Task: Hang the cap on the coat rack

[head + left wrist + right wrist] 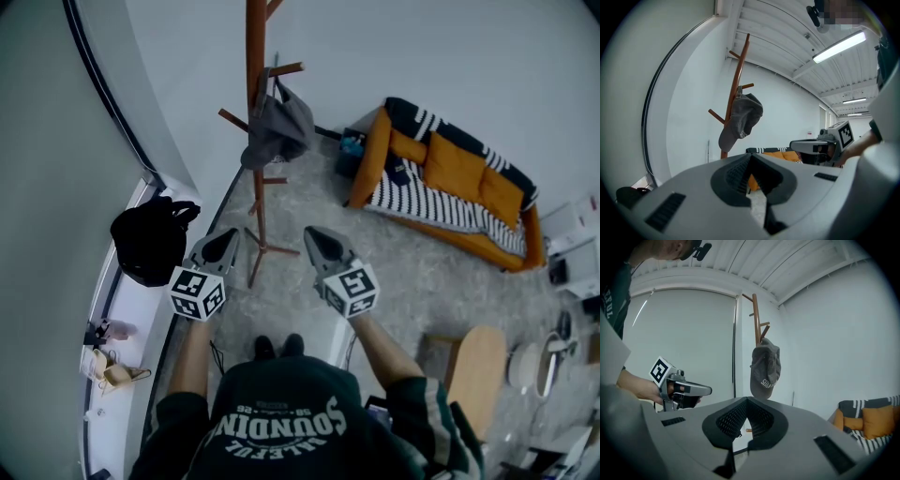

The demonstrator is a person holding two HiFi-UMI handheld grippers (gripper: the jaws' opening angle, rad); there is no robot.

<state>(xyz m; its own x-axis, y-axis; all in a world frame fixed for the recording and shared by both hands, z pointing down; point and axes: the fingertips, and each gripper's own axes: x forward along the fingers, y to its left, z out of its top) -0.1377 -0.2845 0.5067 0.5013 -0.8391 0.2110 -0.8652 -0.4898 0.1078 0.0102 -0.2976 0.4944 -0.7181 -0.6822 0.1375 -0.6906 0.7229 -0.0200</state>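
Note:
A grey cap (278,127) hangs from a peg of the brown wooden coat rack (255,112) near the wall corner. The cap (740,121) also shows in the left gripper view, and the cap (765,370) in the right gripper view, each ahead of and above the jaws. My left gripper (223,246) and right gripper (321,244) are held low, side by side, well short of the rack. Both are shut with nothing between the jaws.
A black bag (150,239) sits on the white window ledge (131,328) at the left, with small items further along. An orange sofa (450,183) with a striped blanket stands at the right. A round wooden stool (473,370) is at the lower right.

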